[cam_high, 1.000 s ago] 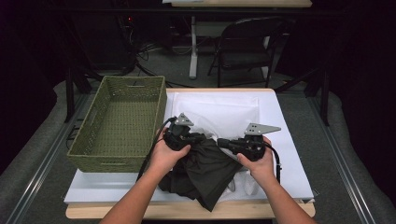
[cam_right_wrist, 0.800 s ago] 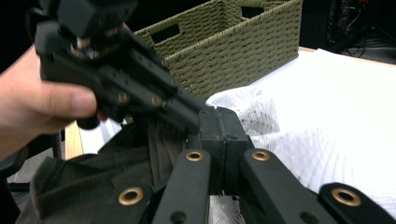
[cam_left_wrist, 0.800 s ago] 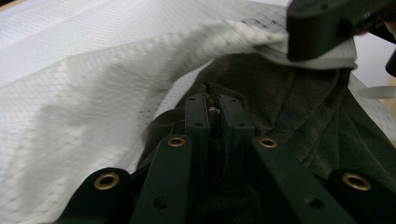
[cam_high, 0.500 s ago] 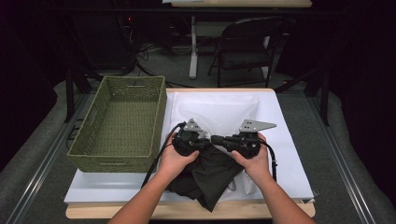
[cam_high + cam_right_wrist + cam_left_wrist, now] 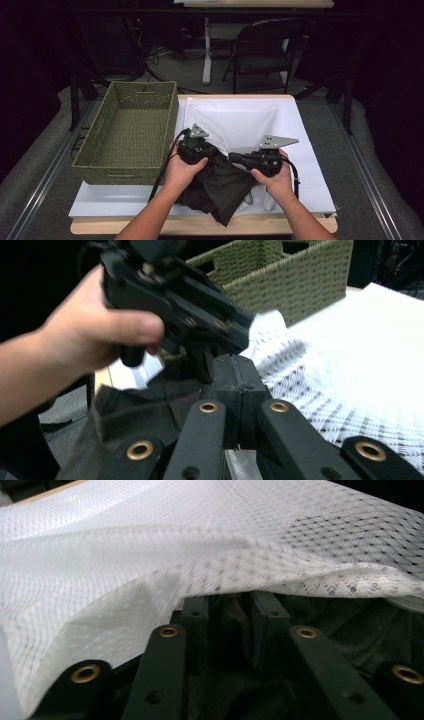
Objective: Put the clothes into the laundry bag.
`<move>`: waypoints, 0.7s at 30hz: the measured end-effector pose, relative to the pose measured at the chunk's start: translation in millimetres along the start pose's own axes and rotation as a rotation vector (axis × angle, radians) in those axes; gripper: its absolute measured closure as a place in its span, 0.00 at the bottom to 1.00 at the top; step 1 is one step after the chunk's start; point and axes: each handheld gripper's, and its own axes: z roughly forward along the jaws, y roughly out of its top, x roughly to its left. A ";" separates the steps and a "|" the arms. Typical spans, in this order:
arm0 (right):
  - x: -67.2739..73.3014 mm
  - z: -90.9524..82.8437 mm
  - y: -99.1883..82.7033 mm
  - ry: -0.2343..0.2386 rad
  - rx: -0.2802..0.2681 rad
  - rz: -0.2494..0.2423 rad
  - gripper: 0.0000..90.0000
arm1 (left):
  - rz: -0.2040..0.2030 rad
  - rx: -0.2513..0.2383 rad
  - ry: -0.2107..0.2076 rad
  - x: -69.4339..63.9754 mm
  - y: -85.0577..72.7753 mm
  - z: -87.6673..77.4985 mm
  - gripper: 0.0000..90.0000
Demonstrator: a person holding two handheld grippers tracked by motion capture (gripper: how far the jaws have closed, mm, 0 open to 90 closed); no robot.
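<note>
A dark garment [image 5: 225,192] lies bunched at the table's front, partly under a white mesh bag [image 5: 235,120]. My left gripper [image 5: 217,152] points right, its jaws pushed under the bag's lifted edge. The mesh [image 5: 150,545] drapes over the left gripper [image 5: 230,615]. Those jaws have just been opening and stand apart, with the dark cloth [image 5: 230,647] loose between them. My right gripper [image 5: 234,157] points left at it. The right gripper [image 5: 232,365] is shut, seemingly pinching the mesh [image 5: 350,365] at its edge, right beside the left gripper [image 5: 240,335] and over the dark cloth [image 5: 135,415].
An olive woven basket [image 5: 125,176] stands at the table's left, close to my left hand, and its wall [image 5: 280,275] rises behind the left gripper. A white sheet [image 5: 310,165] covers the tabletop. Beyond the table's far edge stands a folding chair [image 5: 265,50].
The two grippers have drawn slightly closer together over the dark garment. The bunched cloth has shifted a little under them.
</note>
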 end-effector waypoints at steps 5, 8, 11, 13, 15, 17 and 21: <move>-1.4 3.1 -2.8 -0.001 0.019 -0.001 1.00 | 0.009 0.004 -0.014 -1.5 -4.9 -13.6 0.72; -2.0 4.9 -3.5 -0.004 0.026 -0.002 1.00 | 0.016 -0.017 -0.034 -4.9 -6.6 -24.6 0.66; -1.7 4.0 -2.9 -0.003 0.019 0.003 1.00 | 0.044 -0.012 -0.066 -10.2 -9.1 -33.5 0.62; -1.4 3.4 -2.1 0.000 0.013 0.006 1.00 | 0.060 0.006 -0.071 -14.3 -11.6 -35.7 0.59; -0.5 2.8 -0.8 0.002 0.009 0.003 1.00 | 0.062 0.000 -0.072 -16.0 -12.4 -36.7 0.59; 0.6 2.5 0.5 0.005 0.004 -0.001 1.00 | 0.072 0.002 -0.042 -12.2 -10.9 -34.9 0.62; 3.0 3.4 2.6 0.009 0.002 -0.006 1.00 | 0.050 -0.014 -0.032 -0.8 -8.1 -23.4 0.70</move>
